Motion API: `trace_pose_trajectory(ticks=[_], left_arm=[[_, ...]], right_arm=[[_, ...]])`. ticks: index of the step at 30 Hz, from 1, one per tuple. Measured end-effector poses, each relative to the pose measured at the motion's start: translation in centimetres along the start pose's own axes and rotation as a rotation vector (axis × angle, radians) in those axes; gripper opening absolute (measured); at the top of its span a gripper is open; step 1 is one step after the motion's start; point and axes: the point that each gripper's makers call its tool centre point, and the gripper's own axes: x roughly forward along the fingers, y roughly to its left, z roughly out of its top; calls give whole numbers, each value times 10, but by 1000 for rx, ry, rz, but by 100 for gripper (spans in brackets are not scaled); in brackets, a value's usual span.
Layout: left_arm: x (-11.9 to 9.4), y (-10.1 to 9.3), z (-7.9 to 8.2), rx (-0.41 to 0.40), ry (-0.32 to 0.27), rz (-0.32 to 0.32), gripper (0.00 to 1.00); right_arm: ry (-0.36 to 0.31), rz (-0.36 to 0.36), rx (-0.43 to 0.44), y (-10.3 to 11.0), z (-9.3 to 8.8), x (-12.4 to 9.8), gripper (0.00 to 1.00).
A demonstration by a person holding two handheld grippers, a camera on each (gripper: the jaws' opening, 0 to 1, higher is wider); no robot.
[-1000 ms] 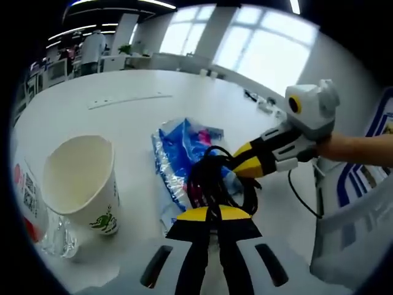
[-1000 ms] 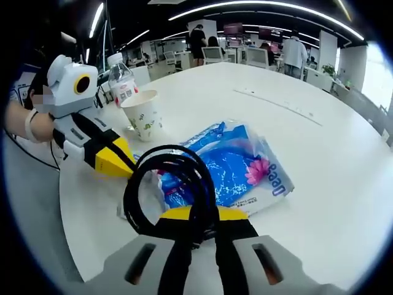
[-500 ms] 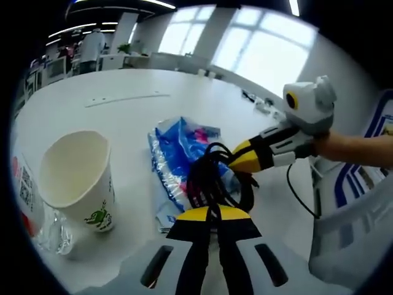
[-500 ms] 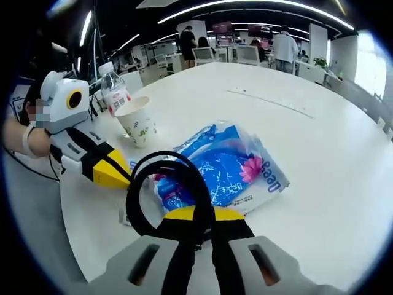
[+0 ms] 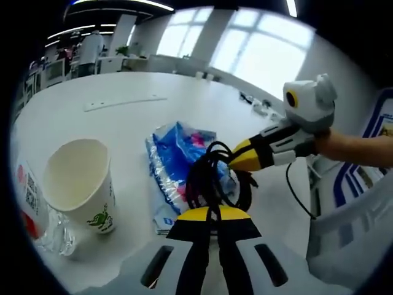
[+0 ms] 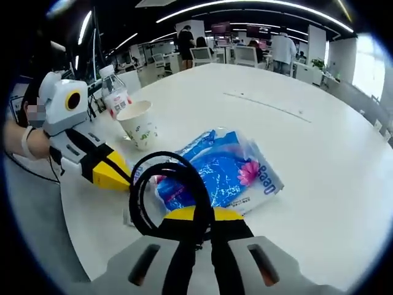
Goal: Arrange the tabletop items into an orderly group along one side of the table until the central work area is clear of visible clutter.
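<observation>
Black cable coil (image 6: 164,187) above tissue pack (image 6: 227,172)

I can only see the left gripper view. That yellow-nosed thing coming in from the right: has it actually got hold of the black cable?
Observer: Yes. In the right gripper view, the right gripper is shut on the black cable, and the loop rises from between its jaws.
Operator: And what is the thing beside the paper cup, cut off at my edge?
Observer: A water bottle with its cap on, standing upright just behind the paper cup.
</observation>
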Motion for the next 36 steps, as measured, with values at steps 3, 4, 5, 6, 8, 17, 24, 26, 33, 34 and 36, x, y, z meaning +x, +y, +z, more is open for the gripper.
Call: trace_pose_trajectory(ticks=[3, 4, 5, 6, 8, 17, 24, 26, 33, 34, 36], left_arm=[[-4, -2, 1, 4, -3, -3, 0], [-5, -3, 2, 6, -5, -3, 0], [-7, -4, 3, 11, -6, -6, 0], [-8, -5, 3, 12, -9, -6, 0], [-9, -5, 5, 16, -15, -5, 0], [-16, -9, 12, 36, -26, -5, 0], [-28, -9, 15, 44, -32, -3, 0], [-31, -8, 16, 50, -33, 1, 0], [-38, -11, 16, 60, -36, 6, 0], [-37, -13, 16, 61, -36, 3, 0], [-36, -16, 17, 62, -35, 0, 0]], right_arm=[[-3, -1, -5, 2, 2, -3, 3], [-2, -2, -3, 3, 3, -4, 3], [-4, -3, -5, 3, 3, -5, 3], [-8, -5, -10, 5, 5, -7, 3], [-15, -8, -13, 7, 7, -9, 3], [-23, -12, -13, 12, 15, -17, 3], [-30, -4, -19, 19, 24, -21, 3], [-34, -2, -23, 22, 27, -21, 3], [-32, 5, -30, 29, 30, -25, 3], [-31, 3, -31, 30, 29, -27, 3], [-29, 0, -31, 28, 27, -30, 3]])
